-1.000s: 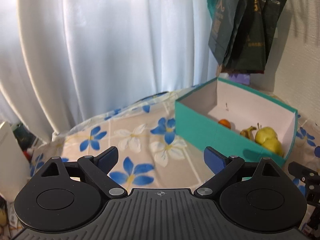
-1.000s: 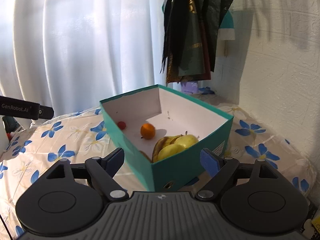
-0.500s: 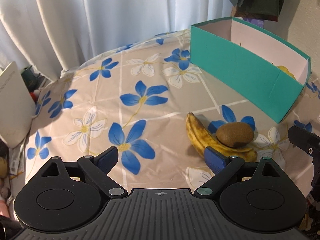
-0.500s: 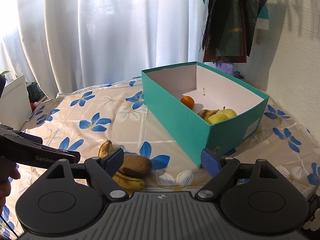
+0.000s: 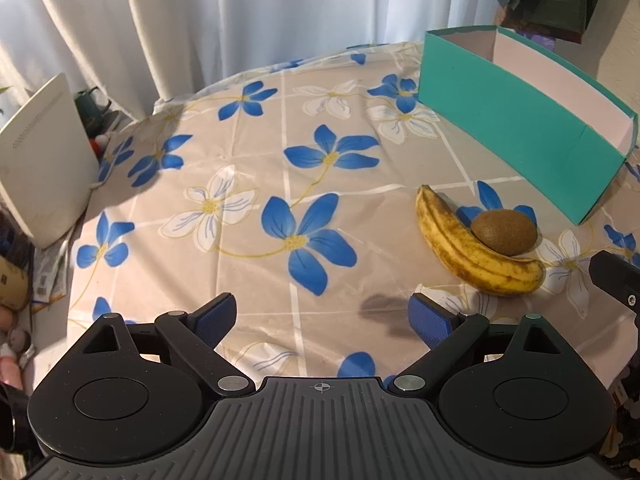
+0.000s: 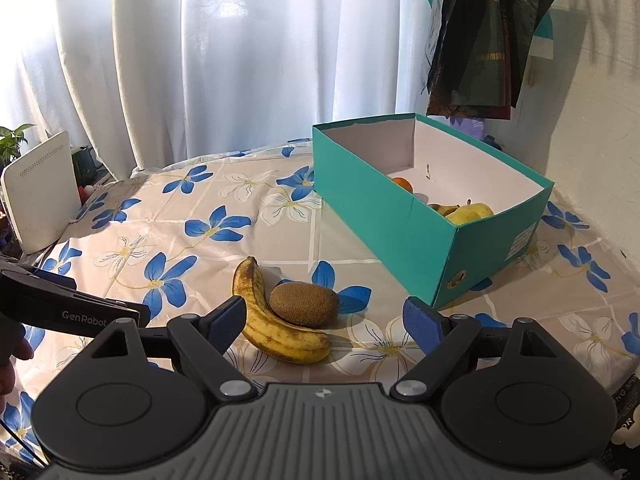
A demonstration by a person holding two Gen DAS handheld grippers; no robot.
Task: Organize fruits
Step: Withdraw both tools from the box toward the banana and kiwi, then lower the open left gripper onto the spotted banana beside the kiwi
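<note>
Where the flowered table (image 6: 120,216) lies bare, a spotted banana (image 6: 276,326) curves around a brown kiwi (image 6: 304,305), the two touching. At two o'clock from them stands the teal box (image 6: 384,216), holding an orange (image 6: 402,184) and a yellow pear (image 6: 470,213). Over the pair hangs the right gripper (image 6: 324,320), jaws spread wide, empty. At nine o'clock the left gripper (image 5: 322,318) is equally wide and empty.
</note>
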